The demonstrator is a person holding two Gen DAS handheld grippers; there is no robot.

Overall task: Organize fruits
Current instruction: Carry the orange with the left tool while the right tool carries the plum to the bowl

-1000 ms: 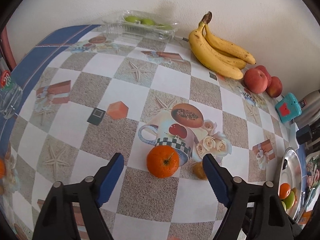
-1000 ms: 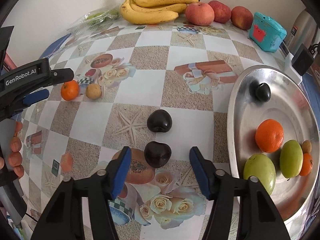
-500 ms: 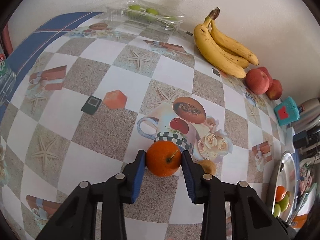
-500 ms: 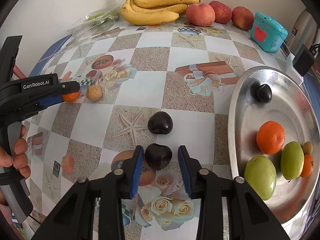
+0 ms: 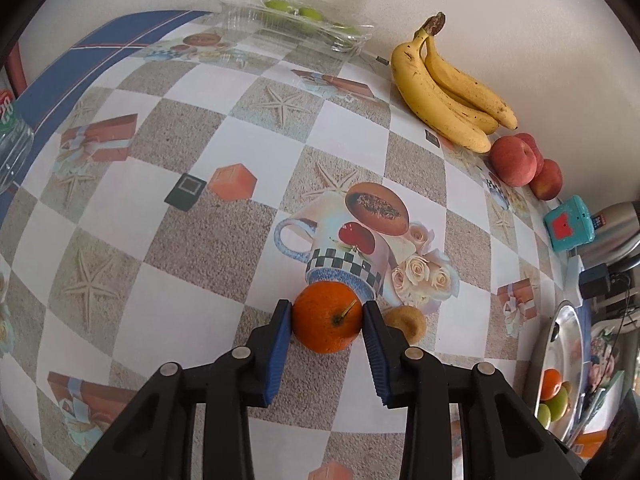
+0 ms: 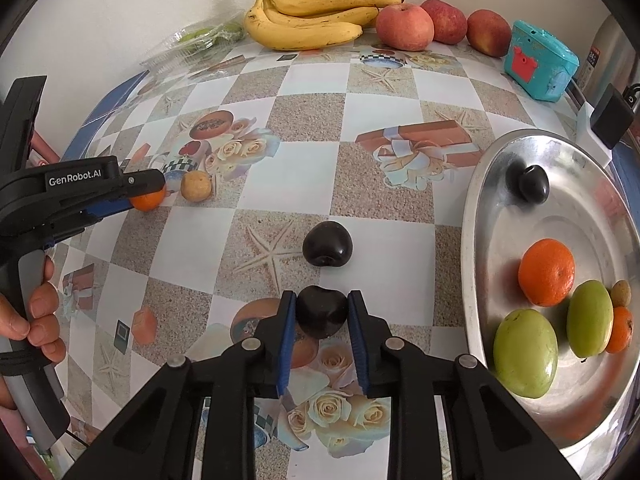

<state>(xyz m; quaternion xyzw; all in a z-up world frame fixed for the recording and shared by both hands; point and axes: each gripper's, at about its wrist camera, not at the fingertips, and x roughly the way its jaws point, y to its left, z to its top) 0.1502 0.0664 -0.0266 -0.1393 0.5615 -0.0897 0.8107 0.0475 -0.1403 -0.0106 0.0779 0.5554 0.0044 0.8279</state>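
My left gripper (image 5: pixel 327 314) is shut on an orange mandarin (image 5: pixel 328 318) on the patterned tablecloth; it also shows at the left of the right wrist view (image 6: pixel 148 200). A small brown fruit (image 5: pixel 406 321) lies just right of it. My right gripper (image 6: pixel 322 306) is shut on a dark plum (image 6: pixel 321 312). A second dark plum (image 6: pixel 327 244) lies just beyond it. The silver tray (image 6: pixel 480 208) at the right holds a dark plum (image 6: pixel 532 184), a mandarin (image 6: pixel 546 272), two green fruits (image 6: pixel 525 364) and smaller fruits.
Bananas (image 6: pixel 316 20), peaches (image 6: pixel 404 26) and a clear pack of green fruit (image 5: pixel 296 24) line the back wall. A teal toy box (image 6: pixel 540 66) and a steel flask (image 5: pixel 616 232) stand at the back right. A plastic bottle (image 5: pixel 12 144) is at the far left.
Both grippers closed from wide open: the left onto the mandarin, the right onto the near dark plum. Both moved slightly forward over their fruit.
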